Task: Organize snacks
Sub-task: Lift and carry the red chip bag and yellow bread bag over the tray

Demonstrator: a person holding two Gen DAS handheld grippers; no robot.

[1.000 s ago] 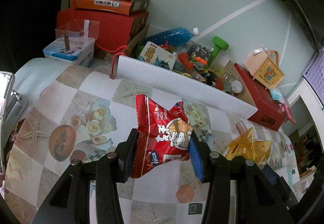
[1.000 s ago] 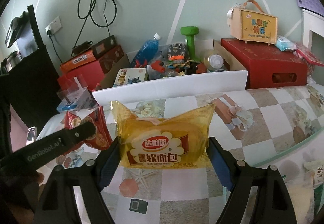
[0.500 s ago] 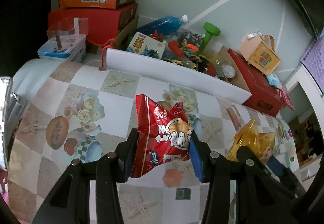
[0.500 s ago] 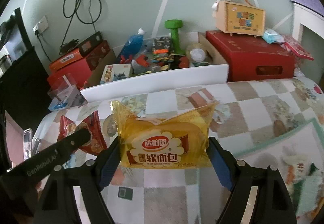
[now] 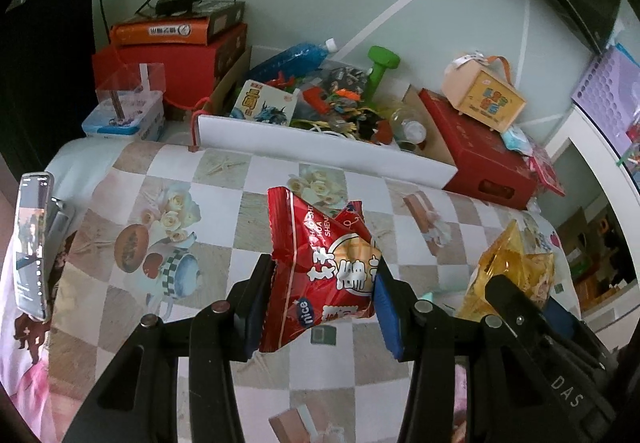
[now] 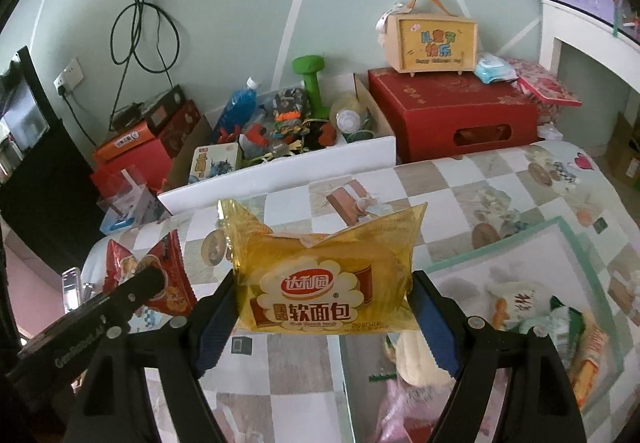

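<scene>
red snack packet (image 5: 324,275) glossy foil; yellow bread bag (image 6: 324,283) shiny clear plastic; tablecloth (image 5: 208,203) smooth.

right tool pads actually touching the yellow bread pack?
Touching. The right wrist view shows both blue pads of the right tool pressed against the side edges of the yellow bread pack, which hangs above the checkered tablecloth.

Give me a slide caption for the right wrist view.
Right gripper holds a yellow bread pack above the checkered tablecloth.
</scene>
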